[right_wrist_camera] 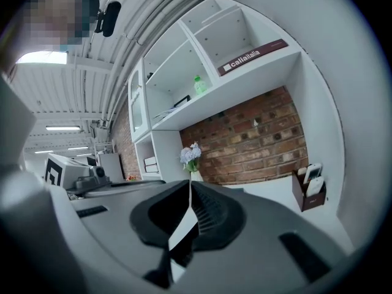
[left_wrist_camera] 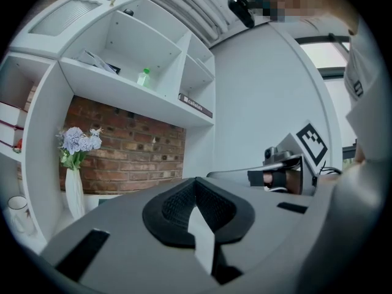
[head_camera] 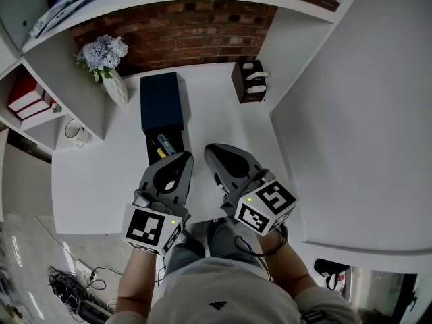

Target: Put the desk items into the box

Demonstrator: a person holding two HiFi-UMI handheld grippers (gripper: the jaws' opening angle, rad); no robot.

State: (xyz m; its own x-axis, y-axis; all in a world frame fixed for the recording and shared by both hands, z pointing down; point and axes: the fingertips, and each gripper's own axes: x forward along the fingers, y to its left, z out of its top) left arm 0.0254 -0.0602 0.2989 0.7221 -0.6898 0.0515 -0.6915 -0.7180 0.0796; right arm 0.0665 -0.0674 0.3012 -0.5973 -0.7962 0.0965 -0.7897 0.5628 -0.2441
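Left gripper (head_camera: 181,160) and right gripper (head_camera: 214,152) are both pressed together and empty. Pushed forward like this, they might shove the box (head_camera: 162,100), which seems to hold pens, toward the vase (head_camera: 116,86).

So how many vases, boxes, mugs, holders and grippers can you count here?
vase with flowers: 1
dark blue box: 1
white mug: 1
brown holder: 1
grippers: 2, the left gripper and the right gripper
Total: 6
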